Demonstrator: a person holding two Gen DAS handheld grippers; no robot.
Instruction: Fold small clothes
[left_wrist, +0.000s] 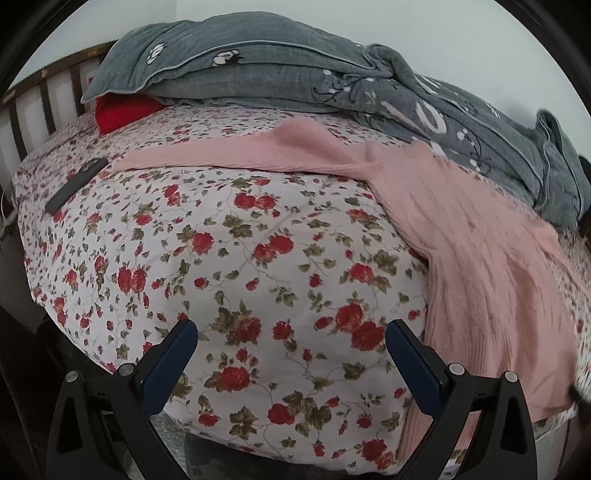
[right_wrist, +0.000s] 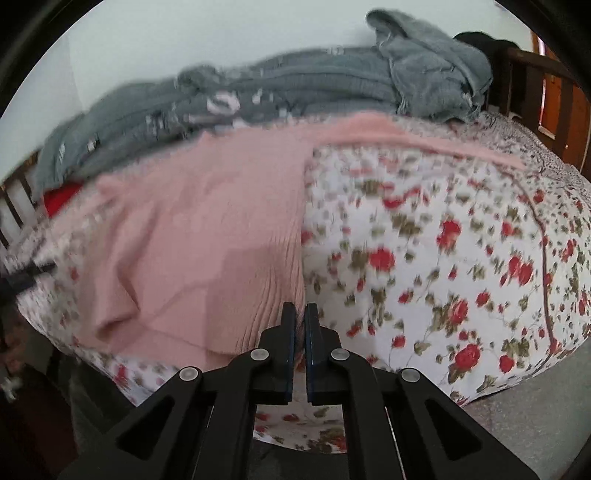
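Observation:
A pink ribbed knit sweater (left_wrist: 491, 266) lies spread on the floral bedsheet (left_wrist: 258, 240), one sleeve stretched left toward the pillows. My left gripper (left_wrist: 291, 332) is open and empty over the sheet, left of the sweater's hem. In the blurred right wrist view the sweater (right_wrist: 207, 221) lies at the left with a sleeve running right. My right gripper (right_wrist: 301, 314) is shut at the sweater's lower right hem corner; whether cloth sits between the fingers is hidden.
Grey pillows and a grey quilt (left_wrist: 295, 70) pile along the far side. A red cloth (left_wrist: 122, 110) lies under a pillow. A dark phone (left_wrist: 75, 188) lies on the sheet at left. A wooden bed rail (right_wrist: 546, 85) stands at the right.

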